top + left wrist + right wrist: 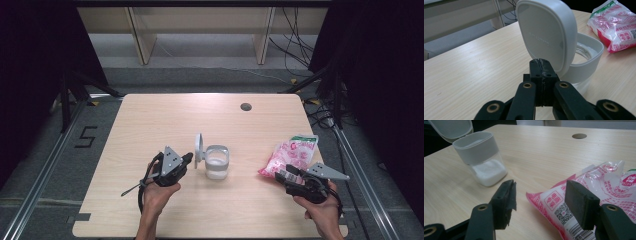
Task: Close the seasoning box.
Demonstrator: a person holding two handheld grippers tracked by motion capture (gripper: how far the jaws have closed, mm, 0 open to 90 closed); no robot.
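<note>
High view: open jar (217, 163) between left gripper (186, 161) and bag (290, 154).

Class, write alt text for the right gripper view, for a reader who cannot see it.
The right gripper stands with its two black jaws open just in front of a pink-and-white plastic bag lying on a light wooden table. Farther left stands a clear container with white powder in the bottom, its grey hinged lid flipped open.
</note>
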